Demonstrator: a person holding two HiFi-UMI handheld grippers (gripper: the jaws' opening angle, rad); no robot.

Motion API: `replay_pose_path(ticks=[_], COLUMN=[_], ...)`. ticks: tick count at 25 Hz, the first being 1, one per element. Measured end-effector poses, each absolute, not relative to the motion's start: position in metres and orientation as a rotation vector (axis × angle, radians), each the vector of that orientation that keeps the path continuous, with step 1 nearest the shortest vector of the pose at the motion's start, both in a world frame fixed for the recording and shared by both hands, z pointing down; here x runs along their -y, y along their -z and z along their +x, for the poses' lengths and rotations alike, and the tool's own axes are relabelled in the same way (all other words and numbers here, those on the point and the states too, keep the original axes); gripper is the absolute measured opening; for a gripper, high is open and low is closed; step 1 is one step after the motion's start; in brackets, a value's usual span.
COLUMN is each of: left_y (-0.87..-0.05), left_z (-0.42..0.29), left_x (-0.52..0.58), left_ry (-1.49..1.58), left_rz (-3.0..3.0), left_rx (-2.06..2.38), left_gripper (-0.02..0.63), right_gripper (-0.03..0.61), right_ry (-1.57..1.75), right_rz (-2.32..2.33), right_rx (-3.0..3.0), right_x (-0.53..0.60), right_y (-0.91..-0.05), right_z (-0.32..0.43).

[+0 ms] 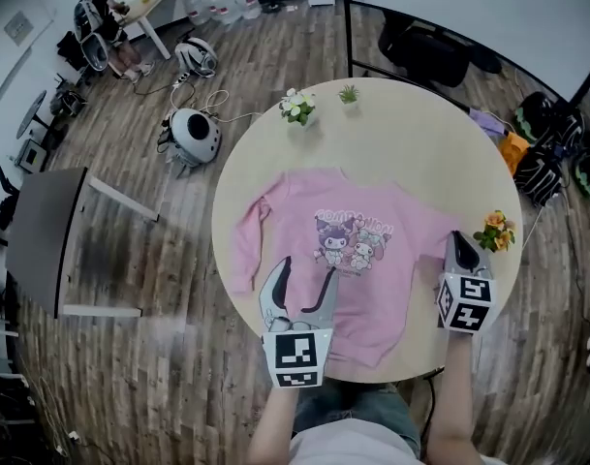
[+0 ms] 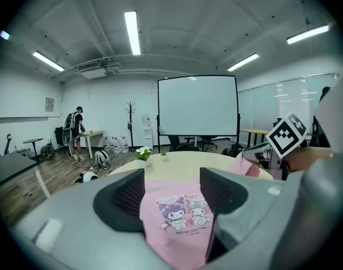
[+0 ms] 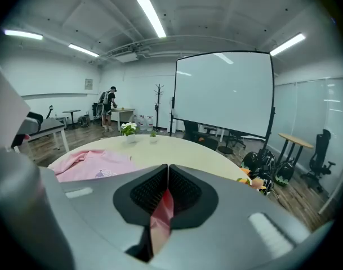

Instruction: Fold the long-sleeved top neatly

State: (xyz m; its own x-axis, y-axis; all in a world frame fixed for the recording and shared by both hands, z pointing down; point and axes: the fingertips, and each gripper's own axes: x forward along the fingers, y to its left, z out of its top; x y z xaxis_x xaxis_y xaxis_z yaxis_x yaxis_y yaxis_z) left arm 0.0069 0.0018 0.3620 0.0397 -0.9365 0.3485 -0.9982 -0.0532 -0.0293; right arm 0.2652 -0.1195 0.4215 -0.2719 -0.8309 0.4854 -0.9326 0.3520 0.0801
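A pink long-sleeved top (image 1: 357, 260) with a cartoon print lies spread on the round table (image 1: 401, 143), its left sleeve stretched out flat. My left gripper (image 1: 309, 266) hovers over the top's near hem with its jaws wide apart. In the left gripper view the printed front (image 2: 179, 212) shows in the gap of the left gripper (image 2: 171, 190), and neither pad presses on it. My right gripper (image 1: 459, 245) is at the top's right edge, shut on a fold of pink cloth (image 3: 160, 212) pinched in the right gripper (image 3: 167, 176). It holds that side lifted.
A white flower pot (image 1: 297, 106) and a small green plant (image 1: 349, 94) stand at the table's far edge, orange flowers (image 1: 495, 231) at its right edge next to my right gripper. A grey desk (image 1: 47, 235) stands left, bags (image 1: 542, 153) right.
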Motion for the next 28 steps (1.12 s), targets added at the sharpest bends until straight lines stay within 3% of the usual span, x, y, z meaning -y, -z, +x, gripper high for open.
replay_pose_path(ticks=[11,21,28], left_y=[-0.368,-0.387,-0.400], left_z=[-0.047,-0.088,-0.099], left_x=[0.006,0.033,0.053], left_ry=[-0.394,-0.420,-0.437], left_rz=[2.103,2.135,2.139], left_rx=[1.961,1.870,1.823], left_gripper=[0.298,0.298,0.298], right_gripper=[0.035,0.038,0.107], right_ry=[-0.156,-0.218,-0.328], right_rz=[1.356,1.313,1.308], right_rx=[2.112,1.990,1.954], right_x=[0.131,0.143,0.153], right_y=[-0.445,-0.501,-0.540], right_z=[0.178,0.124,0.105])
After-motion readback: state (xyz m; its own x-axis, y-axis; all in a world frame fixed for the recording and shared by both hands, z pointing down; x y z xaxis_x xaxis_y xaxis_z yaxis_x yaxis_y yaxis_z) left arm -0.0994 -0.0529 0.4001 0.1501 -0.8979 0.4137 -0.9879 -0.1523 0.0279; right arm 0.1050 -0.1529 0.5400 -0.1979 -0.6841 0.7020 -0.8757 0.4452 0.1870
